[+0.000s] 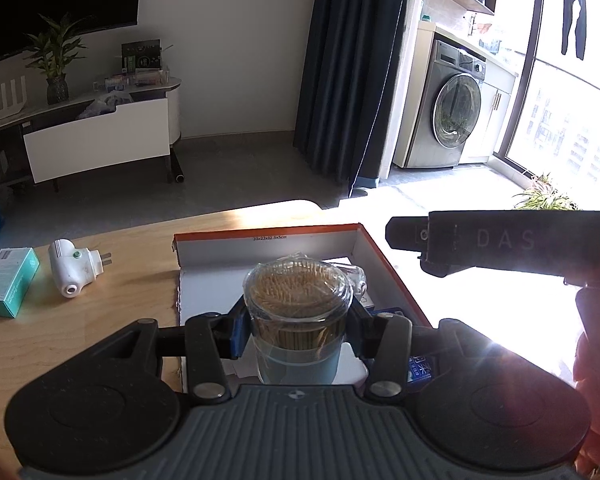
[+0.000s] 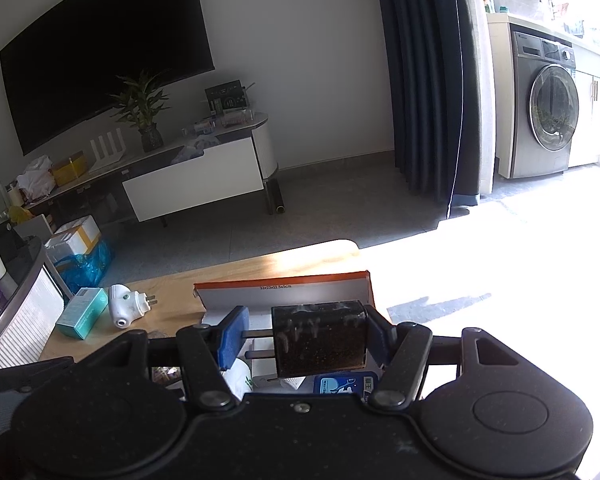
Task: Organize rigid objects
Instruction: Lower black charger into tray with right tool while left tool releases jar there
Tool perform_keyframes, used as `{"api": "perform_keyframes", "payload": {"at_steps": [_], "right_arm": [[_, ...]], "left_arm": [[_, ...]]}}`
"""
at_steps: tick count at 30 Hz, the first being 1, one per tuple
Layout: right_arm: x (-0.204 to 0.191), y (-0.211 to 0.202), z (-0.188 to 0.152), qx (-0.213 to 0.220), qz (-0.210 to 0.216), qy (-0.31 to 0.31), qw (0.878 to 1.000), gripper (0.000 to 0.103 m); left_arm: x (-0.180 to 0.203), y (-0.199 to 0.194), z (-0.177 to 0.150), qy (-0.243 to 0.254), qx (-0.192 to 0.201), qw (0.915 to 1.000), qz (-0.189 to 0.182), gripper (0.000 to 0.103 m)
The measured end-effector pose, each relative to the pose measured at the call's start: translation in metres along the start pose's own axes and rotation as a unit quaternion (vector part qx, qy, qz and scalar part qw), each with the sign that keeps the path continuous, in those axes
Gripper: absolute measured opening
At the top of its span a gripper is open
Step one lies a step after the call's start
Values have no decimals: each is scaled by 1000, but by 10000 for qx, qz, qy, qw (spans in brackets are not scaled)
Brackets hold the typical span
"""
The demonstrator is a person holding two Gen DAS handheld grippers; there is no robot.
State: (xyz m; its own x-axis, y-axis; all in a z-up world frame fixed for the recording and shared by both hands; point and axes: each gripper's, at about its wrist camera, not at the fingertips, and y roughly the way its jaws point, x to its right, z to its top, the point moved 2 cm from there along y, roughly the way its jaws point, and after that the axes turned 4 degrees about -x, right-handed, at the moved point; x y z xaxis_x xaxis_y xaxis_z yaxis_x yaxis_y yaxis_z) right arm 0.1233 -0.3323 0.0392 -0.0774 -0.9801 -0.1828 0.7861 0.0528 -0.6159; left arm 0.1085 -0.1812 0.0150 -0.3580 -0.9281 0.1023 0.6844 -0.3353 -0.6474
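Observation:
My left gripper point(image 1: 298, 332) is shut on a clear round toothpick jar point(image 1: 298, 304) full of wooden toothpicks and holds it upright over the orange-rimmed cardboard box point(image 1: 260, 246). My right gripper point(image 2: 304, 340) holds a black plug adapter point(image 2: 320, 338) above the same box point(image 2: 284, 294); its two metal prongs point left against the left blue pad, its body rests on the right pad. A white plug-in device point(image 1: 74, 266) and a teal carton point(image 1: 8, 282) lie on the wooden table point(image 1: 100, 320) left of the box. The right gripper's body shows in the left wrist view point(image 1: 500, 240).
Inside the box lie a blue packet point(image 2: 344, 386), white items point(image 2: 240, 378) and a clear plastic piece point(image 1: 358, 278). The table's far edge lies just beyond the box, with grey floor past it. A TV stand point(image 2: 188, 184), dark curtain point(image 2: 432, 80) and washing machine point(image 2: 548, 116) stand beyond.

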Motion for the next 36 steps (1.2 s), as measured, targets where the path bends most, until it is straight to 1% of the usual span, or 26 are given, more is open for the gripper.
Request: {"api": "perform_keyframes", "payload": {"at_steps": [7,17,21,23,25,32,36], "right_arm": [[-2,24,14,-104,18,-25,9999,74],[-4,69,33,-281,-43,-92,9996,74],[-1,84,39,-204,-60,-81,9997,75],[3,85,42,-80,26,-31,10000,77],[7,79,43,21,-4,45,10000,78],[25,42,36,398,-63,180,9990,78],[36,26,28,451,-46,240,9987,79]], "left_arm": [[2,13,7,-3,-50,9999,-97,48],[-7,25,12,-103,-143,9998,-90,48],[-8,30,15,-120,-162,9998,-77,48],[-8,32,15,-110,-167,9998,-79,48],[-8,35,16,-101,-178,9998,-73,48],[-11,55,23,-122,-272,9995,-106,48],[-14,67,33,-157,-316,9993,-95,48]]}}
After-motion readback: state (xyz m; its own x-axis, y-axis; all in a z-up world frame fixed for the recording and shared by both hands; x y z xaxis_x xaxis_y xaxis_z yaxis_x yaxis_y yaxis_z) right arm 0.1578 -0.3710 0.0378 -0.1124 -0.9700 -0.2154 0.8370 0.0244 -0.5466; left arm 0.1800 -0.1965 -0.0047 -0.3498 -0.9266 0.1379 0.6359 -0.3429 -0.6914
